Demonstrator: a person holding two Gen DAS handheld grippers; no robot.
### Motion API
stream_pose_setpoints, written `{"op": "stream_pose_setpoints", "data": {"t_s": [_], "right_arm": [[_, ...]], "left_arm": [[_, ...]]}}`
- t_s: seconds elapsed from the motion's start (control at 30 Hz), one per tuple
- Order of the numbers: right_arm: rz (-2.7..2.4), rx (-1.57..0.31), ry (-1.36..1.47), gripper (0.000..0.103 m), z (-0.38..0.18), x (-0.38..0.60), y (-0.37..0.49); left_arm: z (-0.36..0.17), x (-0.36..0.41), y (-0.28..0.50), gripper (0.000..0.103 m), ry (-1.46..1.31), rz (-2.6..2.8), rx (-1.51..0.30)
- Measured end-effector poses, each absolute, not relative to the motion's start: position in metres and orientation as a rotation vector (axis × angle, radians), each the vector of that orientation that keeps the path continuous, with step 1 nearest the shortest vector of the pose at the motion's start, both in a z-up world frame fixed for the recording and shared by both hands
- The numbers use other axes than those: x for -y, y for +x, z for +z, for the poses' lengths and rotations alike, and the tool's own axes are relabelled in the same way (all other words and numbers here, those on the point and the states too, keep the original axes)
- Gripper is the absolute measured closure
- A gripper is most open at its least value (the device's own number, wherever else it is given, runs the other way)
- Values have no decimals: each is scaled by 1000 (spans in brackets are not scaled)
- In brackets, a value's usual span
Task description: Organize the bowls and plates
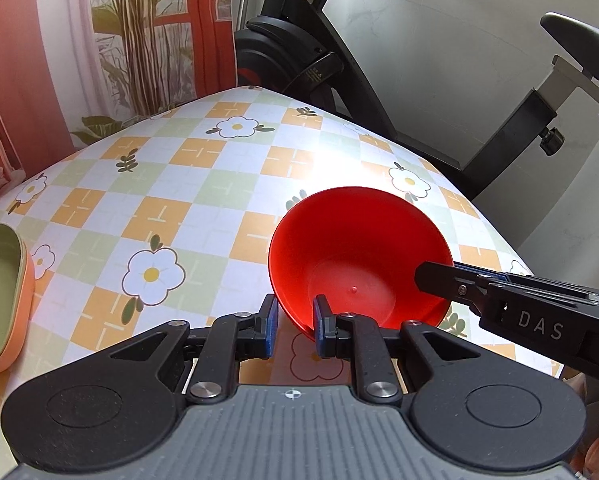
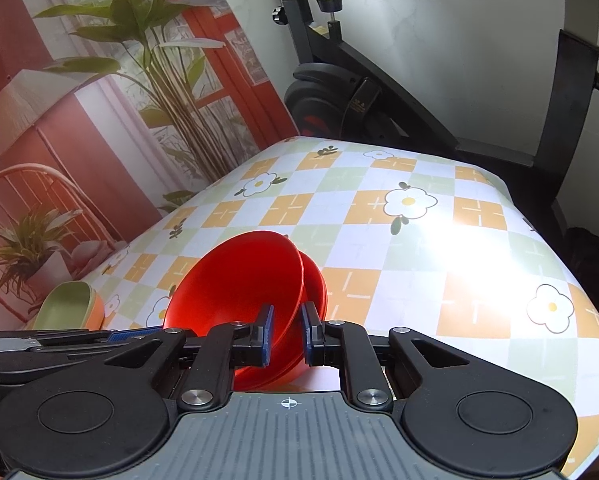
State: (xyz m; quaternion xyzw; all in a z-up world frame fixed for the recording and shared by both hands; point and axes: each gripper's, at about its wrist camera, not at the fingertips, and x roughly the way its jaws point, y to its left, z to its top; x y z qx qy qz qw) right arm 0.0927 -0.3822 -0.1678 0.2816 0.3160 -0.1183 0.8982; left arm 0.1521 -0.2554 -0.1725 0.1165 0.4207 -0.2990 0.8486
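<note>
Two red bowls, nested, are tilted up off the checked tablecloth. In the right wrist view the inner bowl faces me and the outer bowl peeks out behind it. My right gripper is shut across both rims, one finger inside and one outside. In the left wrist view the red bowl opens toward the camera, and my left gripper is shut on its near rim. The right gripper reaches in from the right onto the far-right rim. A green-lined orange dish sits at the table's left edge.
The flowered tablecloth covers the table, with bare cloth behind and left of the bowls. A black exercise bike stands past the far edge by the white wall. A printed backdrop of plants hangs on the left. The green dish lies far left.
</note>
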Motion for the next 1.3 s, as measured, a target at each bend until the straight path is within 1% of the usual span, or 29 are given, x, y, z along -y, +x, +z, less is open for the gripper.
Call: {"op": "stream_pose_setpoints", "data": {"t_s": [0.23, 1.1, 1.3], "right_arm": [[-242, -654, 580, 85, -168, 382, 94], [-256, -649, 460, 83, -162, 373, 95], [-269, -640, 449, 82, -161, 376, 93]], "left_arm": [[-173, 255, 152, 83, 241, -633, -887], [-175, 256, 153, 82, 240, -624, -895], [-176, 255, 153, 82, 237, -614, -897]]}}
